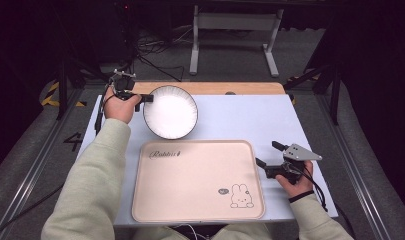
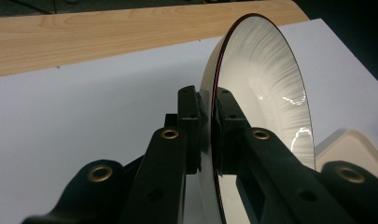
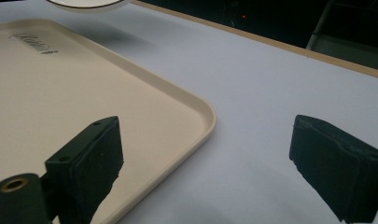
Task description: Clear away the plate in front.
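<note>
A white ribbed plate [image 1: 170, 111] with a dark rim hangs above the far left of the table, held by its left edge. My left gripper [image 1: 146, 98] is shut on that rim, and in the left gripper view the plate [image 2: 266, 88] stands on edge between the two pads [image 2: 190, 126]. A beige tray [image 1: 197, 180] with a rabbit print lies at the table's front middle, with nothing on it. My right gripper [image 1: 266, 154] stands open beside the tray's right edge, jaws wide apart over the tray's corner [image 3: 196, 126] and bare table in the right gripper view.
The table has a pale blue-white top [image 1: 245, 117] with a wooden strip [image 1: 210, 88] along its far edge. Behind it stands a grey metal frame [image 1: 235, 35] on dark floor. Metal rails run along both sides.
</note>
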{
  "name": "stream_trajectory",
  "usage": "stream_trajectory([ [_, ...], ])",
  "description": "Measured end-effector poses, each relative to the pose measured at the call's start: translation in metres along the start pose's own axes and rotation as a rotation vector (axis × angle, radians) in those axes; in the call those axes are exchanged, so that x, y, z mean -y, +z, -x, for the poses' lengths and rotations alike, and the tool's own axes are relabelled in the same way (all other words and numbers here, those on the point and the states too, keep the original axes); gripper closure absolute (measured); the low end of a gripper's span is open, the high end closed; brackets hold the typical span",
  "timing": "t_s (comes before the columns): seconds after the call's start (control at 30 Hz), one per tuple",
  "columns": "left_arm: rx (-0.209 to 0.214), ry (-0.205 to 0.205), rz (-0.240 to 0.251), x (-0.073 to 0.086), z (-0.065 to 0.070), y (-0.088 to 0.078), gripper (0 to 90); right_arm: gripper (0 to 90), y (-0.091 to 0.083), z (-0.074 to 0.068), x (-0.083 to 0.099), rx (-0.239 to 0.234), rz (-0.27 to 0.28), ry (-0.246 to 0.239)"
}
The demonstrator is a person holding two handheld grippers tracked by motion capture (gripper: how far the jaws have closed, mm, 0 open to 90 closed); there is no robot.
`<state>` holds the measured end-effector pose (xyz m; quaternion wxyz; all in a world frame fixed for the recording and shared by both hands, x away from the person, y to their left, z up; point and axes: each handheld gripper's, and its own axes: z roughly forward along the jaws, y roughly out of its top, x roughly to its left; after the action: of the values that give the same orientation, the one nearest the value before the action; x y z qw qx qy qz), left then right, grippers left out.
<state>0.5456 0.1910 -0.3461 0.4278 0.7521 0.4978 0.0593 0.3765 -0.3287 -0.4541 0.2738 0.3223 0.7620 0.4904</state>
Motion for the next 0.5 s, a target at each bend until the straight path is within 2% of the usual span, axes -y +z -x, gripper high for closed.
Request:
stream_trajectory([
  [0.23,0.033,0.025,-0.023,-0.002,0.008,-0.015,83.4,9.9,0.001,0.000,0.000,-0.003,-0.001,-0.003],
  [0.33,0.052,0.069,-0.060,-0.003,0.019,-0.020,83.3,9.9,0.001,-0.001,0.000,-0.003,-0.003,-0.004],
  [0.37,0.052,0.069,-0.060,-0.003,0.019,-0.020,83.2,9.9,0.001,-0.001,0.000,-0.003,-0.003,-0.004],
  [0.47,0.079,0.126,-0.105,-0.002,0.033,-0.023,83.3,10.1,0.001,-0.001,0.000,-0.005,-0.006,-0.006],
  [0.5,0.087,0.128,-0.114,-0.002,0.038,-0.023,83.3,10.0,0.001,-0.001,0.000,-0.005,-0.007,-0.006],
])
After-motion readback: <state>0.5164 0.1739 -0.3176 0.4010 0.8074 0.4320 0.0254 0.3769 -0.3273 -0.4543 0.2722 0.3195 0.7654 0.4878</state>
